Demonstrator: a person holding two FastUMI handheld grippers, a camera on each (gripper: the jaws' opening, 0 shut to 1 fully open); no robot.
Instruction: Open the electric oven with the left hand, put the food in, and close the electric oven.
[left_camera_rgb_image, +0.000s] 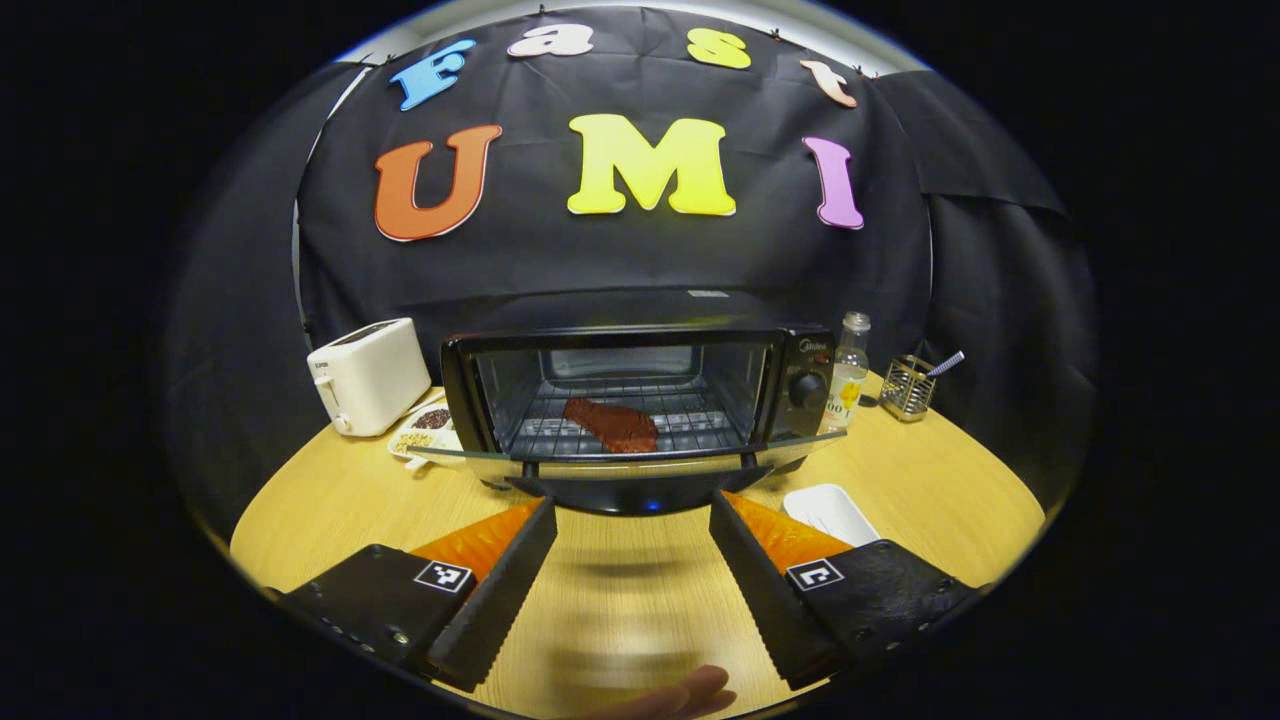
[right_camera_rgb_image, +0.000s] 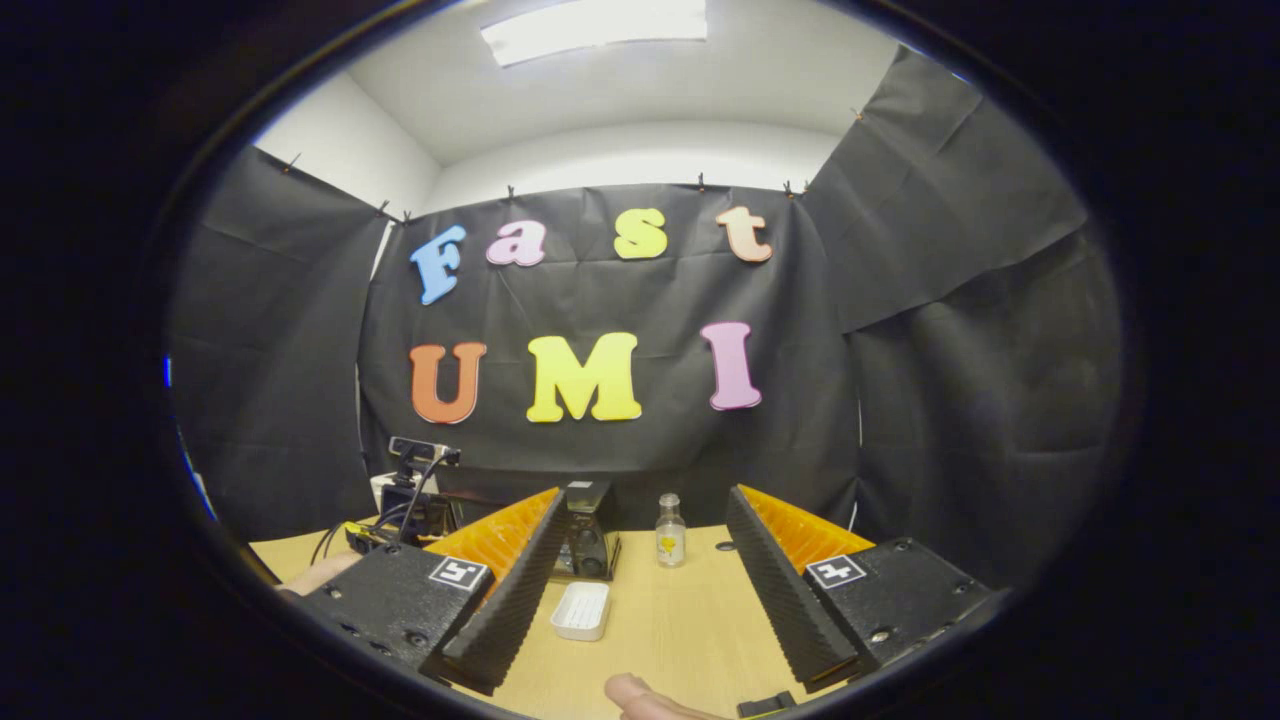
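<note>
Oven (left_camera_rgb_image: 640, 410) door (left_camera_rgb_image: 630, 465) down flat, meat (left_camera_rgb_image: 612, 425) already on the rack inside; left gripper (left_camera_rgb_image: 632, 590) spread wide and empty just short of the door, right gripper (right_camera_rgb_image: 640, 600) spread too, back by the white tray (right_camera_rgb_image: 582, 610). Risk now: fingers sliding off the door's front edge on the lift, door dropping back. Small brand mark above the knob (left_camera_rgb_image: 806, 390), possibly Midea, too tiny to confirm

Lit evenly from a ceiling panel (right_camera_rgb_image: 593, 25); soft shadows on the table (left_camera_rgb_image: 930, 490); strong fisheye curvature at edges; slight blur on the near fingertip (left_camera_rgb_image: 690, 692).
</note>
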